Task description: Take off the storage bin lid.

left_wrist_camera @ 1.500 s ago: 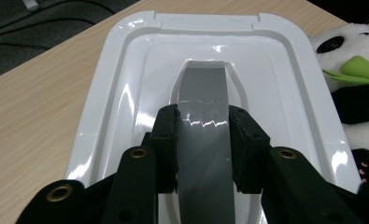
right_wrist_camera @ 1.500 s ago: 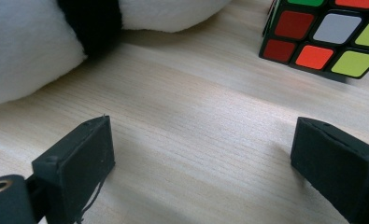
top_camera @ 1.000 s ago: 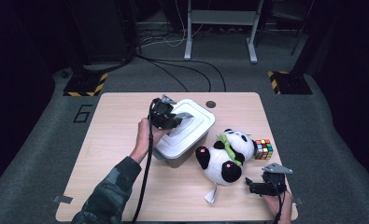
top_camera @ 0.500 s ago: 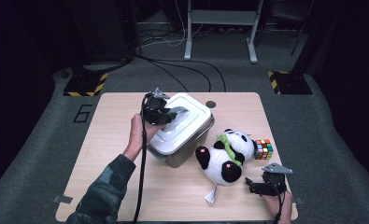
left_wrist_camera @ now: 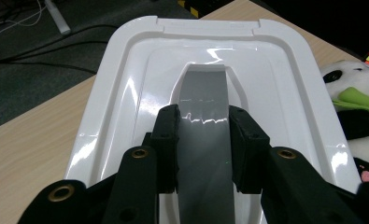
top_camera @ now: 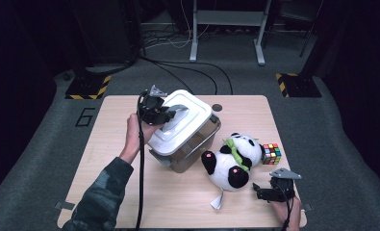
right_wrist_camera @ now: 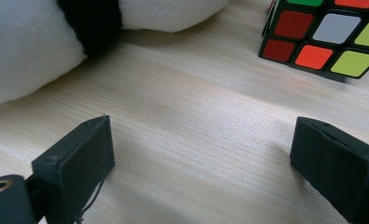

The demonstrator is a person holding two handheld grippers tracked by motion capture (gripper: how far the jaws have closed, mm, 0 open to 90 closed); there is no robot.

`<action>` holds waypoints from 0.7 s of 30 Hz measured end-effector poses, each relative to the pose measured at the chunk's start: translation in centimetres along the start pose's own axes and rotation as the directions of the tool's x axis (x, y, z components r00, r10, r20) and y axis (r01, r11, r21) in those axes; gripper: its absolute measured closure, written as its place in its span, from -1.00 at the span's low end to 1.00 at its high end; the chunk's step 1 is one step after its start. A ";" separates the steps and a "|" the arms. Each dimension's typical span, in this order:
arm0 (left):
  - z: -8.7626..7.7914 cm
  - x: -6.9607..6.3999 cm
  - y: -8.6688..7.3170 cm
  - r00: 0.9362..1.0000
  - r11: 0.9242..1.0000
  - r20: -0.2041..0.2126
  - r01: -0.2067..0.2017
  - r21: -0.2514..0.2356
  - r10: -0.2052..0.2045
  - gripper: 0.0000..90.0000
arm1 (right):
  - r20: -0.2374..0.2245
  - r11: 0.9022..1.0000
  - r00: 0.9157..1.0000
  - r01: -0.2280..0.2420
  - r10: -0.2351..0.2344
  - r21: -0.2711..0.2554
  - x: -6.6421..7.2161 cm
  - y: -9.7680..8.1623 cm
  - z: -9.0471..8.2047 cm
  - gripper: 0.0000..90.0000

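One number to read here: a large "6" (top_camera: 85,117) marked on the grey floor (top_camera: 38,144), just beside the left edge of the table (top_camera: 106,144). Nothing is legible on the box, the toy or the cube; no label, no brand.

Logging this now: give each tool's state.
Left tool: shut on the grey handle of the white lid.
Right tool: open, holding nothing.

Glossy plastic lid (left_wrist_camera: 205,70); plush panda (top_camera: 228,163); seemingly matt wood table (top_camera: 110,115).
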State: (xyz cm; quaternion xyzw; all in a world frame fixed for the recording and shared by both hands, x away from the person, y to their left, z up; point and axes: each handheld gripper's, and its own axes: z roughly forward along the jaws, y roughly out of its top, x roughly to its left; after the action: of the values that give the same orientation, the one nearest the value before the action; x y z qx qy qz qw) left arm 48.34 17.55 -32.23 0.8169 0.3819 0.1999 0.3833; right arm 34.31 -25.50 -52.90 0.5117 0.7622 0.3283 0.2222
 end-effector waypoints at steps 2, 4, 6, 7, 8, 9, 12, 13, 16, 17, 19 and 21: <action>-0.3 0.3 0.0 1.000 1.000 -0.005 -0.005 0.003 0.005 0.49 | 0.000 1.000 1.000 0.000 0.000 0.000 0.0 0.0 0.0 -0.88; -0.6 0.5 0.0 1.000 1.000 -0.013 -0.003 -0.002 0.003 0.49 | 0.000 1.000 1.000 0.000 0.000 0.000 0.0 0.0 0.0 -0.88; -0.8 0.7 0.0 1.000 1.000 -0.019 -0.003 -0.002 0.003 0.49 | 0.000 1.000 1.000 0.000 0.000 0.000 0.0 0.0 0.0 -0.88; -0.9 0.8 0.0 1.000 1.000 -0.024 0.006 -0.010 -0.006 0.49 | 0.000 1.000 1.000 0.000 0.000 0.000 0.0 0.0 0.0 -0.88; -1.1 1.0 0.0 1.000 1.000 -0.024 -0.003 -0.001 0.003 0.49 | 0.000 1.000 1.000 0.000 0.000 0.000 0.0 0.0 0.0 -0.88; -1.1 1.0 -0.1 1.000 1.000 -0.028 0.005 -0.010 -0.006 0.49 | 0.000 1.000 1.000 0.000 0.000 0.000 0.0 0.0 0.0 -0.88; -1.5 1.4 -0.1 0.999 1.000 -0.034 0.005 -0.007 -0.005 0.49 | 0.000 1.000 1.000 0.001 -0.001 0.000 0.0 0.0 0.0 -0.88; -1.6 1.6 -0.1 0.999 1.000 -0.036 0.008 -0.012 -0.009 0.49 | 0.000 1.000 1.000 0.000 0.000 0.000 0.0 0.0 0.0 -0.88; -1.9 1.9 -0.1 0.999 1.000 -0.044 0.013 -0.020 -0.014 0.49 | 0.001 1.000 1.000 0.001 -0.001 0.000 0.0 0.0 0.0 -0.88; -2.1 2.0 -0.1 0.999 1.000 -0.049 0.012 -0.020 -0.013 0.49 | 0.001 1.000 1.000 0.000 0.000 0.000 0.0 0.0 0.0 -0.88; -2.4 2.3 -0.1 0.998 1.000 -0.054 0.012 -0.022 -0.014 0.49 | 0.002 1.000 1.000 0.000 0.000 0.000 0.0 0.0 0.0 -0.88; -2.6 2.5 -0.2 0.998 0.999 -0.062 0.020 -0.027 -0.022 0.49 | 0.002 1.000 1.000 0.000 0.000 0.000 0.0 0.0 0.0 -0.88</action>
State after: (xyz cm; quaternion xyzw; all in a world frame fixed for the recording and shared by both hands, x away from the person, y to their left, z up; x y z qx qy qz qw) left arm 48.25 20.81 -30.66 0.8010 0.3995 0.2261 0.3842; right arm 34.31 -25.49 -52.90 0.5119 0.7620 0.3279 0.2229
